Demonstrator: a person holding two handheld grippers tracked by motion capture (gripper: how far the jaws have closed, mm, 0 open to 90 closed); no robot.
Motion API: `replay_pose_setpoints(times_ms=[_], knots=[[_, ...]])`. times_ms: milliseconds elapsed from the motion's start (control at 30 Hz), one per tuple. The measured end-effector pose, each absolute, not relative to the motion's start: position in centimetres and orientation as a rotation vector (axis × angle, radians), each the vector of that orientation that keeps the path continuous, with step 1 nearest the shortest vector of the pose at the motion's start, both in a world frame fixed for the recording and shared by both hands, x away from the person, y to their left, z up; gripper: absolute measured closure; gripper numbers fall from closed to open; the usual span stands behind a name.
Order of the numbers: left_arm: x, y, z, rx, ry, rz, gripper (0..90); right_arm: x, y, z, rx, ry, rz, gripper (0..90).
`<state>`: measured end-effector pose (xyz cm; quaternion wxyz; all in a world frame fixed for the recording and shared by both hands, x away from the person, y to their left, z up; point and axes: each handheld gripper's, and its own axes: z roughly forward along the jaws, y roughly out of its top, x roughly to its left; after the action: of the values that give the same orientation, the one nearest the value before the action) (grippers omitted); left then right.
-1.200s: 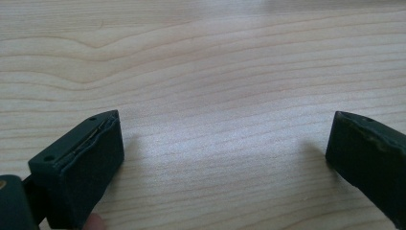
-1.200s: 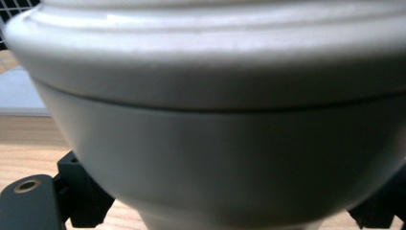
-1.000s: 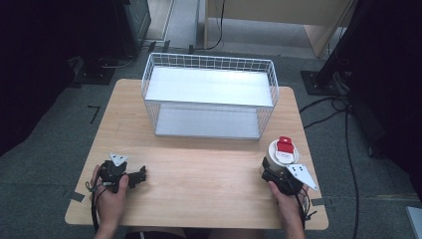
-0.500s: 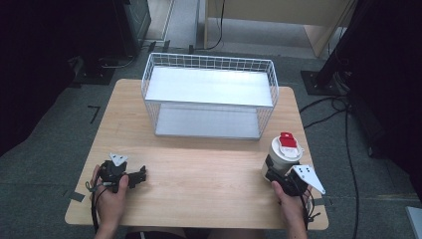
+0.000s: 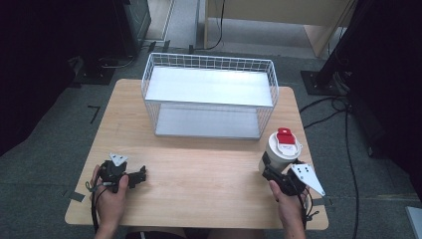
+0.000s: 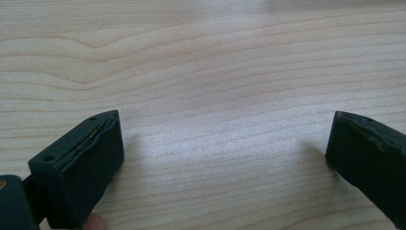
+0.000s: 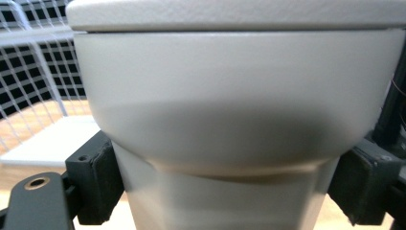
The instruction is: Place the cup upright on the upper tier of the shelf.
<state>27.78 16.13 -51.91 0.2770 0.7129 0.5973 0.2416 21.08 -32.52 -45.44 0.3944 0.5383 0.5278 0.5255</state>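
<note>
White cup (image 5: 278,152) with a red-tabbed lid (image 5: 285,137) is pinched low on its body by the right gripper (image 5: 271,172) near the table's (image 5: 199,169) right edge; its base is cut off in the right gripper view, and whether it touches the wood cannot be told. A wire basket (image 5: 209,97) is seen at the far edge. The left gripper (image 5: 139,175), jaws spread and empty, is held at the near left corner.

Table (image 5: 199,174): I see bare light wood.
Wire basket (image 5: 209,94): white, at the far edge.
Cup (image 5: 279,149): white, red-tabbed lid, tilted, in my right gripper (image 5: 271,172).
Left gripper (image 5: 137,177): resting near-left.
</note>
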Motion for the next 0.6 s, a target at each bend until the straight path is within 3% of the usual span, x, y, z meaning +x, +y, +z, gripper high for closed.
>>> replay_pose_setpoints(times_ms=[600], knots=[[27.8, 16.1, -51.9, 1.913, 1.604, 0.649, 0.0, 22.4, -28.9, -40.0, 1.187, 1.323, 1.472, 13.0]])
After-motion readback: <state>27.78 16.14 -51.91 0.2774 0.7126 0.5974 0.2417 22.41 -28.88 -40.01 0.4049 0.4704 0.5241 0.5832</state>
